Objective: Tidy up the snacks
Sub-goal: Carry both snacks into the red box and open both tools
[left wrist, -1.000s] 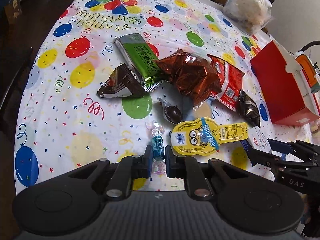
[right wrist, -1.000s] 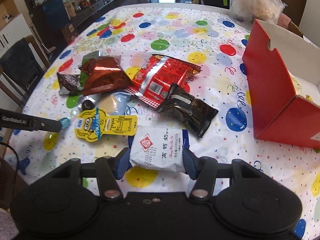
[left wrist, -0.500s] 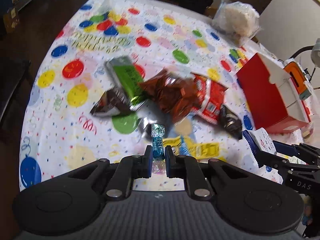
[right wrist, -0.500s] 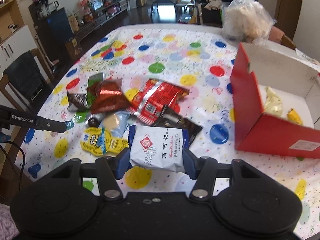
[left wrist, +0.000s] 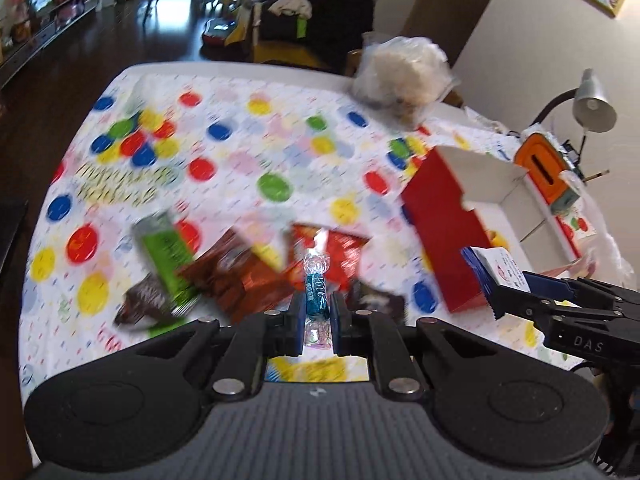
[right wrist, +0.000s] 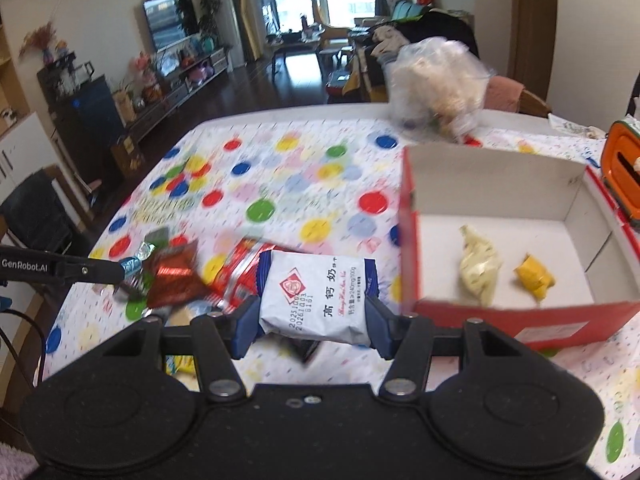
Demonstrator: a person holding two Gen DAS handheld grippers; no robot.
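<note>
Presently, legible writing is limited: the white milk-tablet packet [right wrist: 316,298] bears Chinese characters, a red diamond emblem and printed dates "20251004" and "20261003"; the left gripper's [left wrist: 316,318] arm reads "GenRobot.AI" in the right wrist view, and the right gripper's [right wrist: 310,330] body reads "DAS" in the left wrist view. The right gripper stands partly closed, its blue pads pressed on both sides of the white packet, held clear of the tablecloth [right wrist: 280,184]. The left gripper is pinched narrow on a teal wrapped candy [left wrist: 316,292], also lifted. The red box [right wrist: 412,240] sits just right of the packet, open, holding a pale pouch [right wrist: 478,268] and a yellow sweet [right wrist: 534,276]. Below lie the green packet [left wrist: 166,254], brown foil bag [left wrist: 236,280] and red packet [left wrist: 340,250], blurred. A clear plastic bag [right wrist: 438,84] stands beyond the box.
</note>
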